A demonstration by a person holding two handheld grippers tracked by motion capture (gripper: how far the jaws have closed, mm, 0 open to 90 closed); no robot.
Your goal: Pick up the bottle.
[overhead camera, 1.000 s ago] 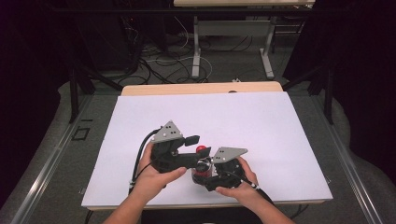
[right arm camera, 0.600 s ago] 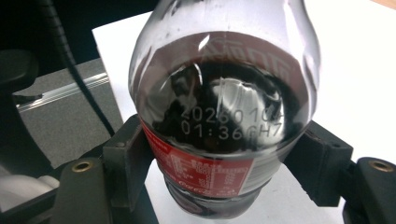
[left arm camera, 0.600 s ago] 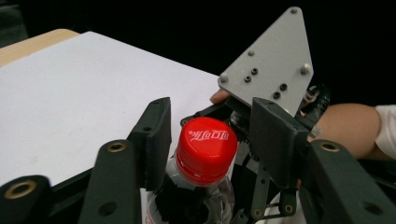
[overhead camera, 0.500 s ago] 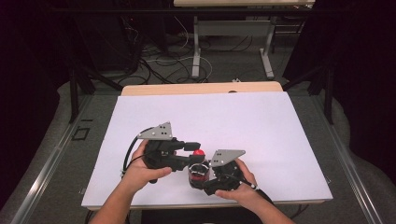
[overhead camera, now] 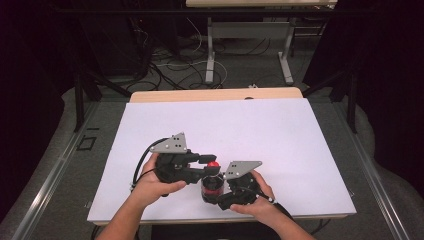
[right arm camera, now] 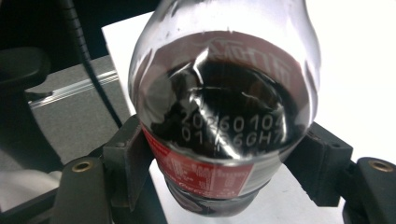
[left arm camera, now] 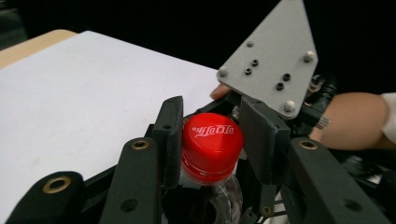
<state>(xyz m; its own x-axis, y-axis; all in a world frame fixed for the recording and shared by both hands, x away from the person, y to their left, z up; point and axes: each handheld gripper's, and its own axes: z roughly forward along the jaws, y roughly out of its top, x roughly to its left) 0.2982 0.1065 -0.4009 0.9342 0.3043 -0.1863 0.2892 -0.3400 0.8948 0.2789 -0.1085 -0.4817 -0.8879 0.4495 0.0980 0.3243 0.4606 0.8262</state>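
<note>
Bottle: a small clear plastic cola bottle (overhead camera: 211, 184) with dark drink inside is standing upright near the table's near edge, about mid-width, between the two hands.
Cap: the red screw cap (left arm camera: 212, 145) with white lettering is sitting on the bottle's neck.
Label: a red band (right arm camera: 201, 175) is wrapping the bottle's body, just below the printed date code.
Left gripper: the left gripper (left arm camera: 212, 140) is reaching in from the left at cap height; its jaws have just been closing, and the pads are now pressing on both sides of the cap, grasping it.
Right gripper: the right gripper (right arm camera: 219, 163) is clenching the bottle's body, one pad on each side at the label.
Left hand: the left hand (overhead camera: 152, 185) is holding its gripper's body from the near side.
Right hand: the right hand (overhead camera: 255, 200) is gripping its tool just right of the bottle.
Table: the white tabletop (overhead camera: 225, 125) is bearing the bottle, with a strip of pale wood along the far edge.
</note>
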